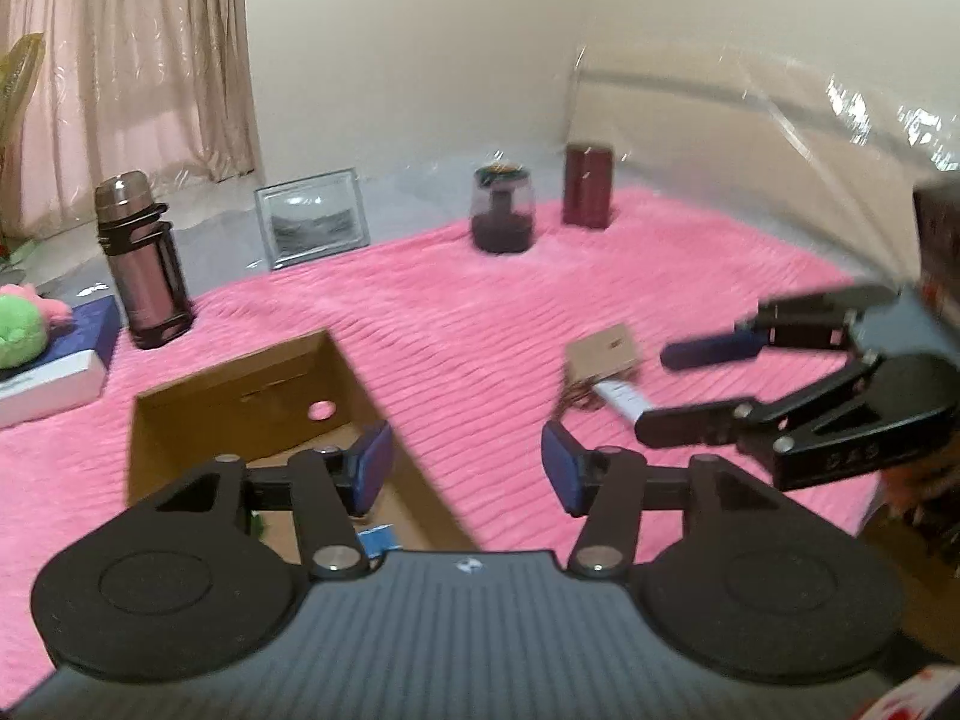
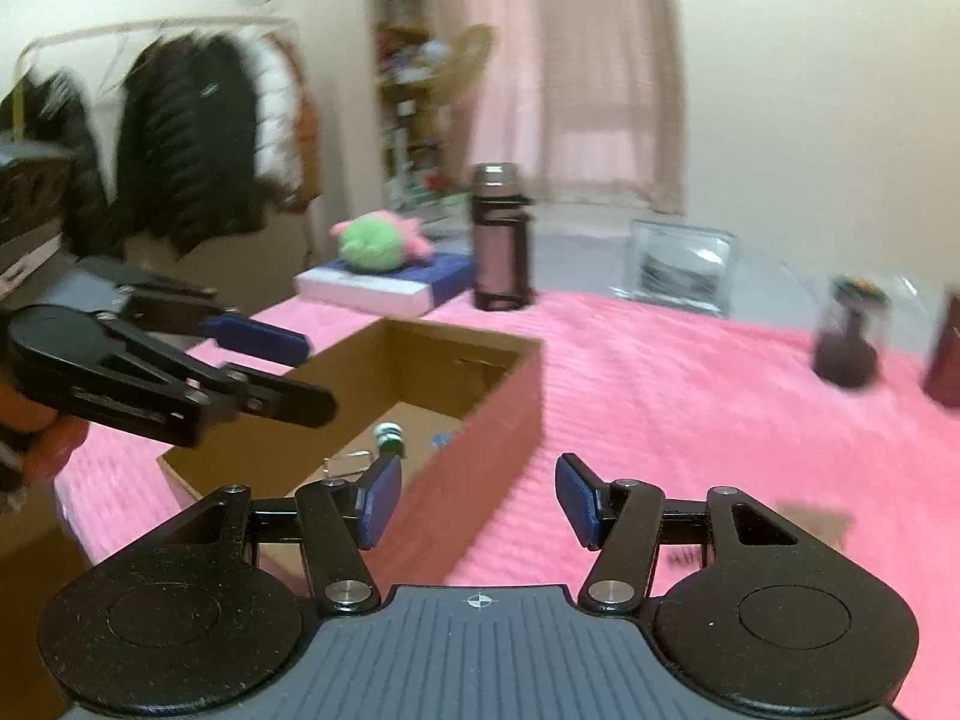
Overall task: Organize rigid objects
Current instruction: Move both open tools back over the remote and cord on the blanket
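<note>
Two grippers are up over the pink blanket (image 1: 480, 324), and I see both sets of jaws parted with nothing between the pads. My left gripper (image 1: 467, 468) has its blue pads a moderate gap apart, one over the near corner of the cardboard box (image 1: 240, 396) and the other over bare blanket. My right gripper (image 2: 474, 501) stands about as wide, its left pad over the box wall and its right pad over the blanket, gripping nothing. From the left wrist I can see the right gripper come in from the right edge, hanging just above a small brown card pack (image 1: 603, 354) with a white strip under it; whether it touches I cannot tell through the blur. That view also gives me the red canister (image 1: 588, 192) and the dark glass jar (image 1: 503, 210) standing upright at the far edge, the thermos (image 1: 141, 264) and the clear frame (image 1: 312, 222). The right wrist shows what the left cannot: the inside of the box, where a small green-and-white thing (image 2: 389, 438) and a bit of blue lie on the bottom, plus the green plush (image 2: 375, 243) on a flat book-shaped box (image 2: 384, 291), and coats on a rack (image 2: 180, 138) behind.
</note>
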Motion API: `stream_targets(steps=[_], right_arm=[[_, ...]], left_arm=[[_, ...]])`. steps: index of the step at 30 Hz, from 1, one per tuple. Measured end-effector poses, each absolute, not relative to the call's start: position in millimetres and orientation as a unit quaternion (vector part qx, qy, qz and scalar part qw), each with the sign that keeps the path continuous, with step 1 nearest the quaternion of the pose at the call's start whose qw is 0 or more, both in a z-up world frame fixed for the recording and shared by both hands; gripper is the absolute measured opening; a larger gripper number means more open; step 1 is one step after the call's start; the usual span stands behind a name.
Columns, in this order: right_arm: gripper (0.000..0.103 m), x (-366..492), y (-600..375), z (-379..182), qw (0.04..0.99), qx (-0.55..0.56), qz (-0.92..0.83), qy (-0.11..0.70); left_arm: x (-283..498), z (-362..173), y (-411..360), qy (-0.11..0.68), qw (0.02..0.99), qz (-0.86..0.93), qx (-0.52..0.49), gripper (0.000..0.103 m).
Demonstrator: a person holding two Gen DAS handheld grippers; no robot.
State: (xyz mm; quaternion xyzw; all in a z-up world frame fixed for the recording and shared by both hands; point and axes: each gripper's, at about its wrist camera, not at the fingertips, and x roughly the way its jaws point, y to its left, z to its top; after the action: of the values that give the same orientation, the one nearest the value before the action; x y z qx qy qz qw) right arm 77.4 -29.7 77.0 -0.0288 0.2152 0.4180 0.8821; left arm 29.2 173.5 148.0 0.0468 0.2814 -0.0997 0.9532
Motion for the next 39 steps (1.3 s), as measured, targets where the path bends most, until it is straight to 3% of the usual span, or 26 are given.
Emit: stream_targets(steps=[16, 39], right_arm=[[0.054, 41, -153, 36, 0.919, 0.051, 0.296, 0.256], [0.054, 86, -187, 4, 0.925, 0.086, 0.233, 0.288]], left_arm=[[7, 109, 103, 0.264, 0.960, -0.085, -0.038, 0.062], [75, 63, 44, 0.303, 0.950, -0.076, -0.016, 0.064]])
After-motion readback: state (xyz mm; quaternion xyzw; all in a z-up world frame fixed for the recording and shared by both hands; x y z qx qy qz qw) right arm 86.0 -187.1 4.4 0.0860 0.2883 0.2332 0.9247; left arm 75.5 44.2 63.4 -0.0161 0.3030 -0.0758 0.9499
